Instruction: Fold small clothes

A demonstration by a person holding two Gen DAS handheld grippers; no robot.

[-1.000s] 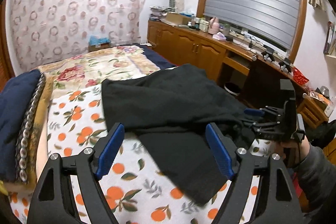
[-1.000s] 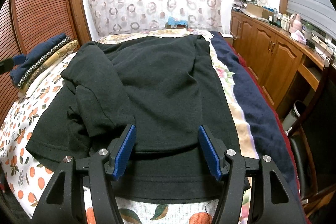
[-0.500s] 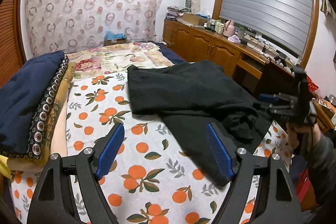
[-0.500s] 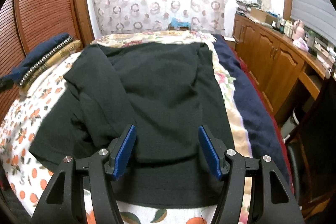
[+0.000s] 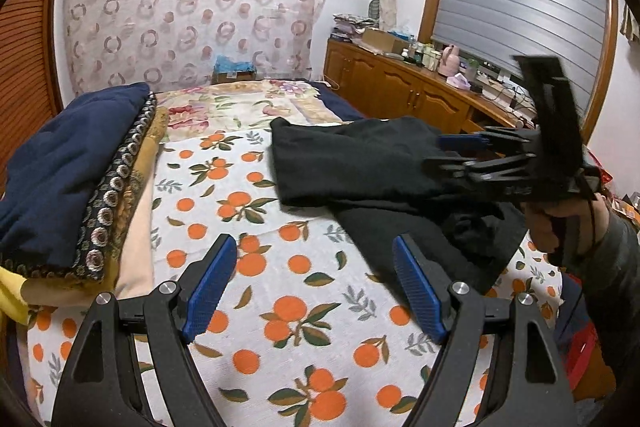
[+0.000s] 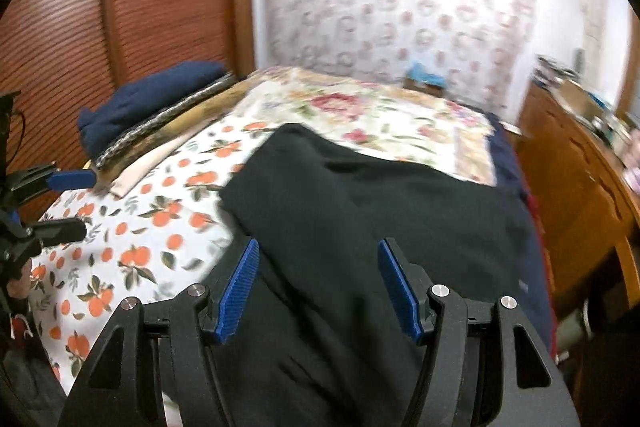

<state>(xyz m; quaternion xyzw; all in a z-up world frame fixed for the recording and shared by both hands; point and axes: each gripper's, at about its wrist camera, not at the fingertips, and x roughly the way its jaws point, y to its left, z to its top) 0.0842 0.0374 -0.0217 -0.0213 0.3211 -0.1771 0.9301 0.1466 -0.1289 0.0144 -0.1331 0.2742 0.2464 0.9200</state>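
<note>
My left gripper [image 5: 314, 291] hangs over the orange-print sheet [image 5: 256, 267], fingers spread, grasping nothing. My right gripper [image 6: 318, 285] hovers above the black garment [image 6: 360, 195], which lies rumpled on the bed, fingers likewise released.

garment [image 5: 360, 163]: black | bedsheet [image 5: 288, 291]: white, orange-fruit print | curtain [image 5: 192, 11]: pink rings

Bare orange-print sheet [image 5: 280, 267] lies between stacked bedding [image 5: 72, 171] and black garment [image 5: 360, 167].
</note>
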